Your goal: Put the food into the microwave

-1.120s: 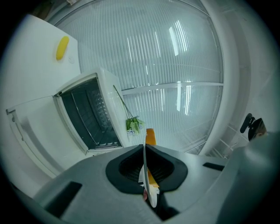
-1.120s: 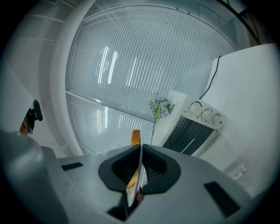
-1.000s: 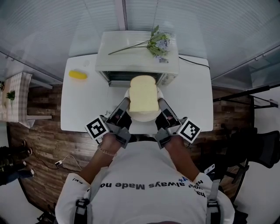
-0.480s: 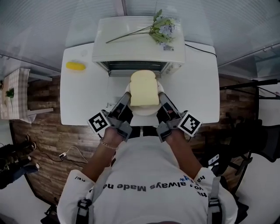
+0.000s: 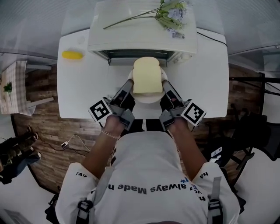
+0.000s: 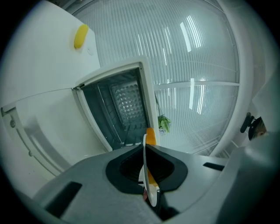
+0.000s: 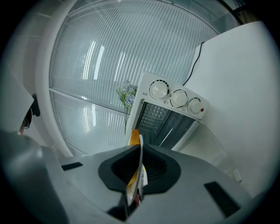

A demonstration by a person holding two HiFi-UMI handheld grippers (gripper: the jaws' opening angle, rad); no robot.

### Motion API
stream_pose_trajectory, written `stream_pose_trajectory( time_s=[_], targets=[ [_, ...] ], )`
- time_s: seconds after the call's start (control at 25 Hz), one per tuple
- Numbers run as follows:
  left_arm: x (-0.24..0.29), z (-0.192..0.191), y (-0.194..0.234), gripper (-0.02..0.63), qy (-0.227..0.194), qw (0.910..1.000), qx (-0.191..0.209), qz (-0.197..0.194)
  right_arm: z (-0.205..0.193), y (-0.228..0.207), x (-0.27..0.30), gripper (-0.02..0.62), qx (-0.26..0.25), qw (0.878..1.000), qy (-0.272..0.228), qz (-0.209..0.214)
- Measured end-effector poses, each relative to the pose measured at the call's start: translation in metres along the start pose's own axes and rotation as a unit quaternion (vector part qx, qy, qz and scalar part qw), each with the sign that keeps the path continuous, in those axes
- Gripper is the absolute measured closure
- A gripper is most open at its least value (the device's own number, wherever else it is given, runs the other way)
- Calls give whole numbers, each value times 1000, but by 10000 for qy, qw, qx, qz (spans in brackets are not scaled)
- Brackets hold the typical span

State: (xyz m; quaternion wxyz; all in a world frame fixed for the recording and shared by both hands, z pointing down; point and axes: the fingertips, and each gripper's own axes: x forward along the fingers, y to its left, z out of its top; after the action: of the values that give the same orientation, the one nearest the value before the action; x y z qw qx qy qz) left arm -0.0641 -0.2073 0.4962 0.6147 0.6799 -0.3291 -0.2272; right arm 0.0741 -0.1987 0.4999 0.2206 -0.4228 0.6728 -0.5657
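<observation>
A slice of bread lies on a white plate, held just in front of the open microwave. My left gripper is shut on the plate's left rim and my right gripper on its right rim. In the left gripper view the plate rim stands edge-on between the jaws of the left gripper, the bread's crust beyond it. The right gripper view shows the same: the right gripper clamps the plate rim, facing the microwave's dark cavity.
The microwave's door hangs open toward me over the white table. Flowers lie on the microwave's top. A yellow object sits on the table at the left. The control knobs are right of the cavity.
Both grippers have sunk with the plate and bread, which now sits lower, right before the microwave's opening. The grip on the plate is unchanged.
</observation>
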Motion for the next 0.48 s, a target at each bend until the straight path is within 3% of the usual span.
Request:
stream_pose_trajectory(
  time_s=[0.48],
  targets=[
    [40, 19, 79, 588, 208, 9995, -42, 245, 8, -73, 50, 572, -62, 9992, 120, -370]
  ],
)
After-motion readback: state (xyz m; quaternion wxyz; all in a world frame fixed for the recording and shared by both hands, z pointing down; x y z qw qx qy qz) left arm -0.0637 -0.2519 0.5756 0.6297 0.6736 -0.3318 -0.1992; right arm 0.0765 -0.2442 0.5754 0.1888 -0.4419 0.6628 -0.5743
